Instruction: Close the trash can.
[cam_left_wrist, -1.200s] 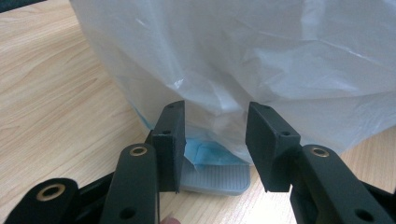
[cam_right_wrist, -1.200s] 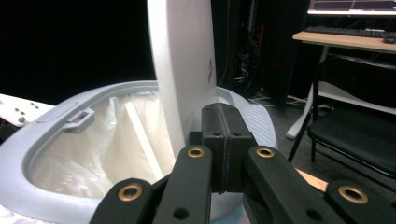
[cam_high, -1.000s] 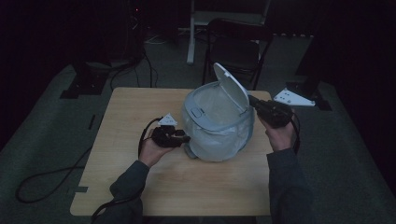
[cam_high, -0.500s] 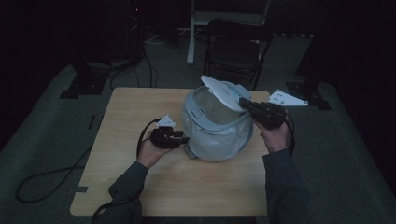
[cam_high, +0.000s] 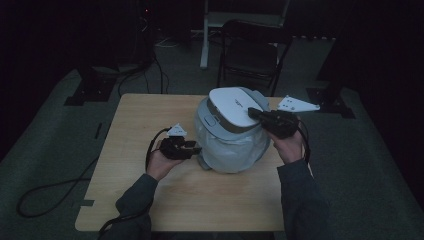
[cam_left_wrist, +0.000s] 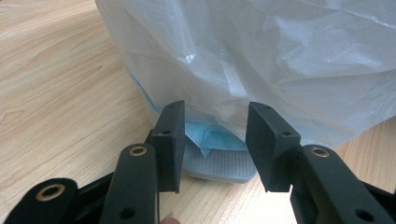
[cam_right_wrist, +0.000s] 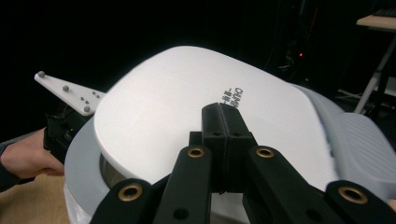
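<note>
The high view is very dim; the room behind the table (cam_high: 125, 200) is almost black, and only the wooden top and the white lid (cam_high: 231, 106) catch some light from above. Fine details there are soft and a little grainy. The left gripper view is bright and evenly lit, with sharp wood grain and a small glare spot on the plastic bag (cam_left_wrist: 280, 56); the near jaws look slightly soft. In the right gripper view the lid is well lit and clear, the far background is black, and one small red light glows far right.
</note>
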